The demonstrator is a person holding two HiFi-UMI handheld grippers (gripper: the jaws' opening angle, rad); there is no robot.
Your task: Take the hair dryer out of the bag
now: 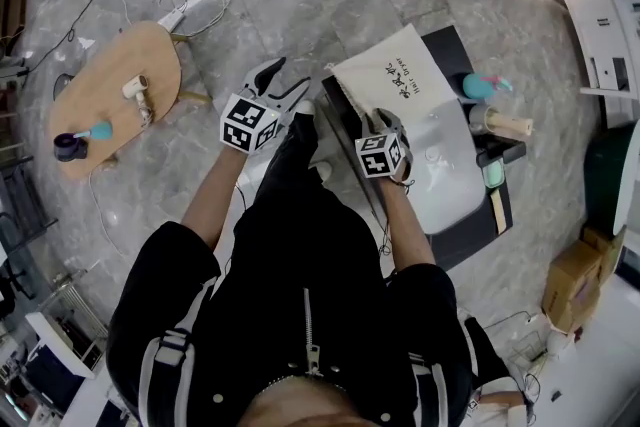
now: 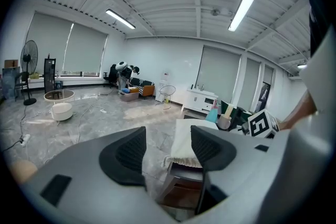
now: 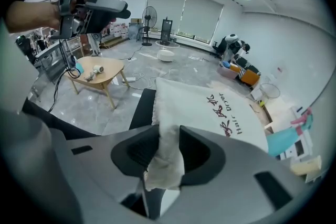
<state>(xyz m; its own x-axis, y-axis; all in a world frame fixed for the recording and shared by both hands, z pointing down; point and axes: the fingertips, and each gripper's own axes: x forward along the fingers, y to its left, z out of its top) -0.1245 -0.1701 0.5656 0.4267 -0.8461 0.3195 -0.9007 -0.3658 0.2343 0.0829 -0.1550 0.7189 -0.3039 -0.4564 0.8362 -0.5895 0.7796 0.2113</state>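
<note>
Bag (image 1: 395, 75) with the hair dryer print lies flat on the dark table (image 1: 470, 240), long side running away from the person and gathered mouth at the near end. No dryer is showing, so I'd guess it's still inside. Right tongs (image 3: 165, 152) are clenched on a fold of cloth right at that near edge, while the left tongs (image 2: 168, 149) hang released and empty just left of the mouth, so that's the hand free to go in.
</note>
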